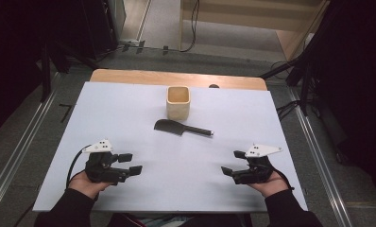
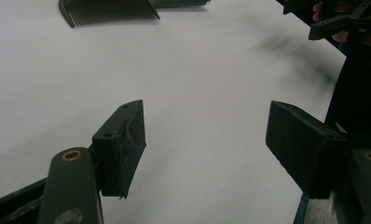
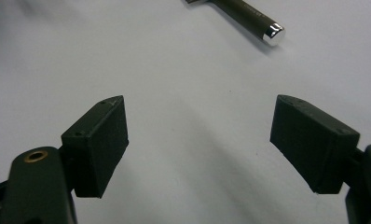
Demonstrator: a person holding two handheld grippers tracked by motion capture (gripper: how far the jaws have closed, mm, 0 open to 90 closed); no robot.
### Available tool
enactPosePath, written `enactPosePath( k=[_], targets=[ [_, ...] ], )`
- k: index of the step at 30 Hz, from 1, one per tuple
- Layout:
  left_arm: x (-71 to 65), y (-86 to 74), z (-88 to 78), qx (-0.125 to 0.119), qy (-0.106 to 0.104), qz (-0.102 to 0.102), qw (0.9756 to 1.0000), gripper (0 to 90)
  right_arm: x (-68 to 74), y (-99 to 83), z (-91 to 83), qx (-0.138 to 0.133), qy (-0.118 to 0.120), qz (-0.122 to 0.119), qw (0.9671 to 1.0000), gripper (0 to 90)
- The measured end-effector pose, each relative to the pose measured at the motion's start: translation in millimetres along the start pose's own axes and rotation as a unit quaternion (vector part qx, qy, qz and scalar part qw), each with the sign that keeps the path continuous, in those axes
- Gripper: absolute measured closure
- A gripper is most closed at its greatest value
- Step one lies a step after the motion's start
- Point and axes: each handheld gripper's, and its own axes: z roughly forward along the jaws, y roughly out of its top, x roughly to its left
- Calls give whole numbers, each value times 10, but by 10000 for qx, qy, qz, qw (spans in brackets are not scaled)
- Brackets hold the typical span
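Note:
A black comb (image 1: 181, 127) with a silver-tipped handle lies flat in the middle of the white table (image 1: 129, 109), just in front of a square wooden cup (image 1: 178, 102). My left gripper (image 1: 130, 163) rests low at the near left, held in a hand, jaws open with nothing between them. My right gripper (image 1: 233, 162) sits at the near right, also open and empty. The left gripper view catches the comb's teeth (image 2: 109, 11) far ahead, past my open left gripper (image 2: 207, 144). The comb's handle end (image 3: 263, 25) lies beyond my open right gripper (image 3: 200, 149) in the right gripper view.
The table's wooden far edge (image 1: 176, 78) shows behind the white sheet. Cables (image 1: 193, 28) and dark stands surround the table on the floor. The other hand and its gripper (image 2: 342, 21) appear at the top right of the left gripper view.

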Motion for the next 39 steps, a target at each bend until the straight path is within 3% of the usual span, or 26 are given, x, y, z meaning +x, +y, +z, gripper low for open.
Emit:
enactPosePath(
  k=[3,9,24,39],
  targets=[
    [2,-2,1,12,-3,19,10000,292,-16,4,8,55,29,106,9999,176],
    [10,-3,-7,21,-8,4,10000,292,-10,11,16,88,134,75,9998,185],
    [25,2,3,56,15,-6,10000,292,-16,8,24,165,115,-11,9998,188],
    [52,16,3,51,63,-62,9999,292,-24,7,31,177,179,156,9996,188]
  ],
)
